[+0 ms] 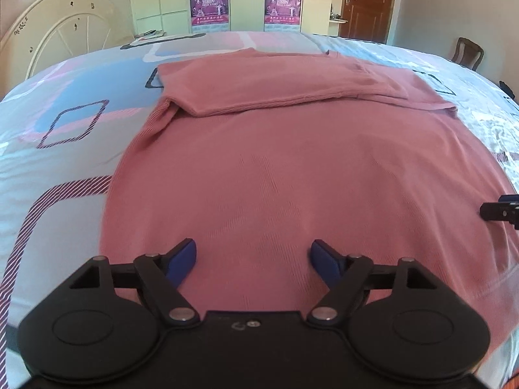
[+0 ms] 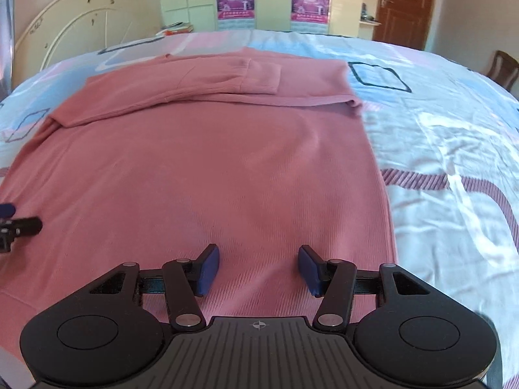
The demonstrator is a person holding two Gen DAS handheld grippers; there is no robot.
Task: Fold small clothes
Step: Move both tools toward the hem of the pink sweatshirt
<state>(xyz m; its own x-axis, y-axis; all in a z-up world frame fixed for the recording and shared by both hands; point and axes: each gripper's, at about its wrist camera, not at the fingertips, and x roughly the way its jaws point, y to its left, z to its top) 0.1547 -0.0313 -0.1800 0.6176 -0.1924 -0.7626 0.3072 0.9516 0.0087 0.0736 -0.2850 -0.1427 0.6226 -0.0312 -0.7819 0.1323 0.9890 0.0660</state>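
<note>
Pink ribbed knit sweater (image 1: 292,168): soft matt cloth, fine ribbing.
Patterned pale bedsheet (image 2: 447,149): smooth cloth with a slight sheen, creased.
My left black plastic gripper (image 1: 253,257): matt arms, blue matt pads (image 1: 186,256), bright metal pivot pins.
My right black plastic gripper (image 2: 258,267): same finish, ridged housing.
Brown panelled door (image 2: 405,3): glossy wood.

We see a patterned bedsheet (image 1: 81,162), a cream headboard (image 1: 61,29), two pink posters (image 2: 235,0) on pale wardrobes, a brown door (image 2: 405,3), and a wooden chair (image 1: 467,52).
</note>
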